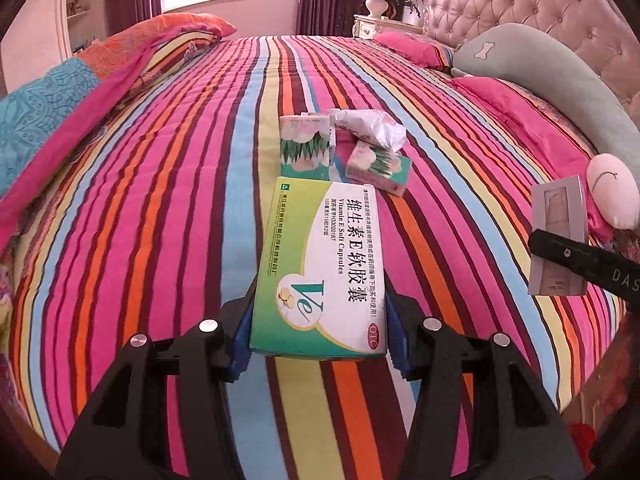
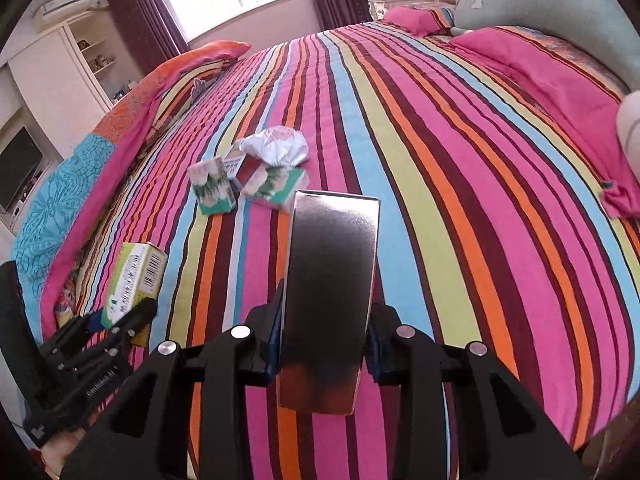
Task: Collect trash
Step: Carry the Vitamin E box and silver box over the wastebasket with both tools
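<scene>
Left wrist view: left gripper (image 1: 318, 336) pinches the near end of a green-and-white Vitamin E capsule box (image 1: 320, 264), blue pads (image 1: 241, 344) pressed on both long sides, box held above the striped bedspread (image 1: 160, 200). Right wrist view: right gripper (image 2: 324, 346) clamps a silver-grey carton (image 2: 330, 292) between its fingers, carton pointing forward over the bedspread. Mid-bed, beyond both held boxes, a small cluster lies on the stripes: two tissue packs with a green-and-pink print (image 1: 305, 146) (image 1: 378, 170) and a crumpled white wrapper (image 1: 370, 126) touching them. Pink pillow (image 2: 560, 76) and grey bolster (image 1: 560, 72) sit toward the headboard edge.
</scene>
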### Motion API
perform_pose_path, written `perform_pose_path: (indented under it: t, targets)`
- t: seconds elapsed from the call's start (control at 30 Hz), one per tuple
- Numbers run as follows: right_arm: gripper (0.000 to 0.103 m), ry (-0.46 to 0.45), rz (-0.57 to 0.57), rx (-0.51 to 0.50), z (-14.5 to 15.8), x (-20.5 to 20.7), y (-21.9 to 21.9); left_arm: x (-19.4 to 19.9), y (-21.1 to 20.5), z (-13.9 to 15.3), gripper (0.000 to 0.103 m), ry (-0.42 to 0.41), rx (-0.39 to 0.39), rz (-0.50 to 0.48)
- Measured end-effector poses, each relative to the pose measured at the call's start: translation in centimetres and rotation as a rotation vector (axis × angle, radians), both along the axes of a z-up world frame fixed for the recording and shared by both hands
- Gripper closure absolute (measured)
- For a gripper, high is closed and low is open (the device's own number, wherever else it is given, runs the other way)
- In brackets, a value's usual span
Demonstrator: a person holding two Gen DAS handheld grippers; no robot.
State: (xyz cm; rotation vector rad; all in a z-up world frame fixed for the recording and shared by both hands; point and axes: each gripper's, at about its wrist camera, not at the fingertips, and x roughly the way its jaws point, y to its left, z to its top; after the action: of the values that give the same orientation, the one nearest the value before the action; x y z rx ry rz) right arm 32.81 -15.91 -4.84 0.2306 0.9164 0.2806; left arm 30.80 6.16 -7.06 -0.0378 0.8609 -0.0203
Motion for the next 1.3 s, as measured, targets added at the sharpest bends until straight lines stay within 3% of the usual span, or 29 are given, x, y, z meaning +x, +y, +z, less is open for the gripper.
perform_pose_path:
  t: [0.4, 0.77, 1.1, 1.3]
  targets:
    - [0.072, -0.027, 0.012, 0.027, 1.2, -8.3, -2.2, -9.8, 0.8, 0.3, 0.05, 0.021, -0.017, 0.015]
    - [0.072, -0.046, 0.052, 0.111, 1.5, -16.4, -3.3, -19.0, 0.1, -0.1, 0.05, 0.021, -0.039, -0.025]
    - [0.072, 0.042, 0.089, 0.144, -0.6, -21.6, -3.2, -25.0, -1.4, -1.3, 0.05, 0.055, -0.062, -0.066]
    - [0.072, 0.131, 0.12, 0.175, -2.7, -23.9, -2.0, -26.4, -2.5, -3.7, 0.05, 0.131, -0.108, -0.082]
